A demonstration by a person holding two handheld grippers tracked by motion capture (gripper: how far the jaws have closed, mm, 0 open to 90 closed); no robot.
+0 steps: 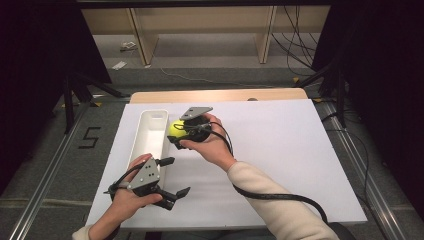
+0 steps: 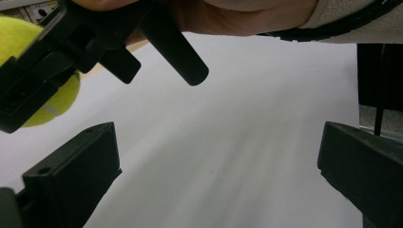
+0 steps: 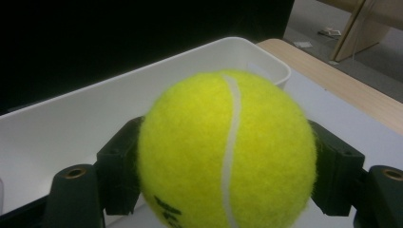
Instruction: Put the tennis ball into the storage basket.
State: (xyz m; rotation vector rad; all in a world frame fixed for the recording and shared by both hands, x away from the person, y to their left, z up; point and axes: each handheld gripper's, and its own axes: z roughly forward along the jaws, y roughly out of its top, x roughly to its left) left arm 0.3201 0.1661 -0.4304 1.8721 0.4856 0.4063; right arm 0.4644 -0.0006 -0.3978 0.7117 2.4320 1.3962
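- Ball work is partly done: the tennis ball [image 1: 175, 129] is already picked up and sits off the white board [image 1: 280, 150], high in the air.
- The right gripper [image 1: 176, 134] holds the ball tight. In the right gripper view its two black jaws press on the left and right sides of the ball [image 3: 227, 149].
- The ball hangs just beside the right long wall of the white bin [image 1: 150, 131], near the bin's far end. It is not over the inside of the bin yet, as far as the high view shows.
- The bin lies near the left edge of the board, with its long side running from the near edge toward the far edge. In the right gripper view the bin [image 3: 95, 114] sits right behind the ball and the part you can see holds nothing.
- The left gripper [image 1: 176, 176] is wide open and holds nothing. It hovers near the near end of the bin, close to the near left corner of the board.
- In the left gripper view the jaws stand far apart over bare white board, and the ball [image 2: 47, 102] shows up at the top left in the other gripper.
- What is left, I think: move the ball a little over the bin, lower it, and let go.
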